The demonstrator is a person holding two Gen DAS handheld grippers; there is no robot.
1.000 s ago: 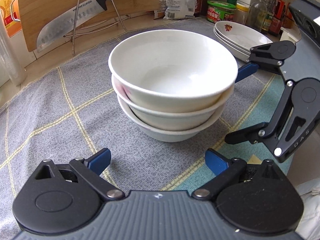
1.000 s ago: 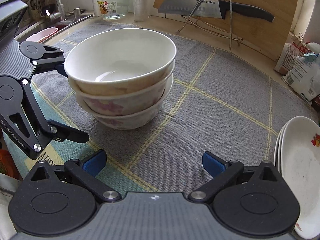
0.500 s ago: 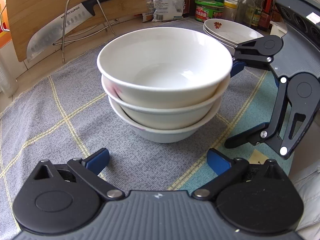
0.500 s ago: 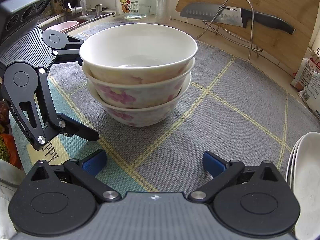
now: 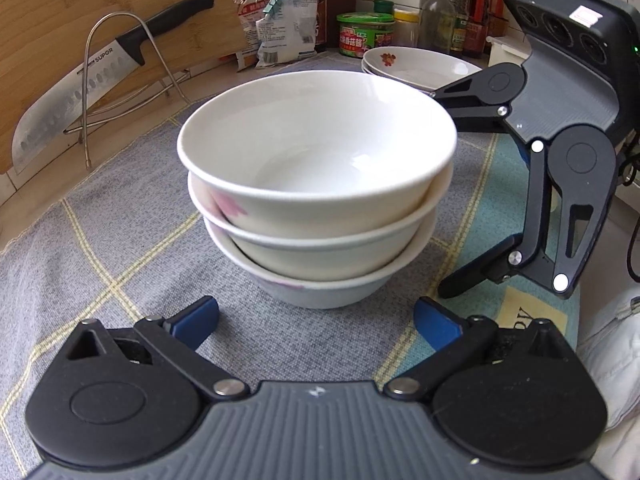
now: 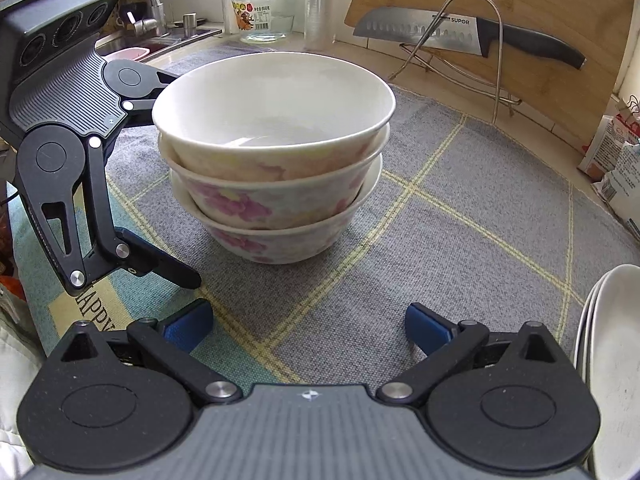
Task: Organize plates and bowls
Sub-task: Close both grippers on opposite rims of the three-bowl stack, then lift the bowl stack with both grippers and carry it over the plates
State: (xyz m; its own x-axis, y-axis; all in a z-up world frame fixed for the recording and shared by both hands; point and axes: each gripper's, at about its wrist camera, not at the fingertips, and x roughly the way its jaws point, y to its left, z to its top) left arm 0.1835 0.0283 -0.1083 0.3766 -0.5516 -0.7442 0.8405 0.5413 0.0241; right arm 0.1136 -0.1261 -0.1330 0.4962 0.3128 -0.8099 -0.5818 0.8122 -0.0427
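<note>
A stack of three white bowls with pink flowers (image 5: 320, 200) stands on the grey checked mat (image 5: 120, 240); it also shows in the right wrist view (image 6: 276, 160). My left gripper (image 5: 316, 320) is open and empty, just in front of the stack. My right gripper (image 6: 308, 322) is open and empty, facing the stack from the other side. Each gripper shows in the other's view, the right one (image 5: 556, 184) at the stack's right and the left one (image 6: 72, 160) at its left. A stack of white plates (image 5: 416, 66) sits behind the bowls, and at the right edge of the right wrist view (image 6: 612, 360).
A knife (image 5: 100, 80) rests on a wire rack (image 5: 132, 80) against a wooden cutting board (image 5: 100, 12). Bottles, jars and food bags (image 5: 360, 32) line the back wall. A glass jar (image 6: 264, 8) and sink (image 6: 160, 40) lie far left in the right wrist view.
Both grippers have drawn closer to the bowl stack, which now looms larger and more central in both views. Both stay open; the bowls have not moved.
</note>
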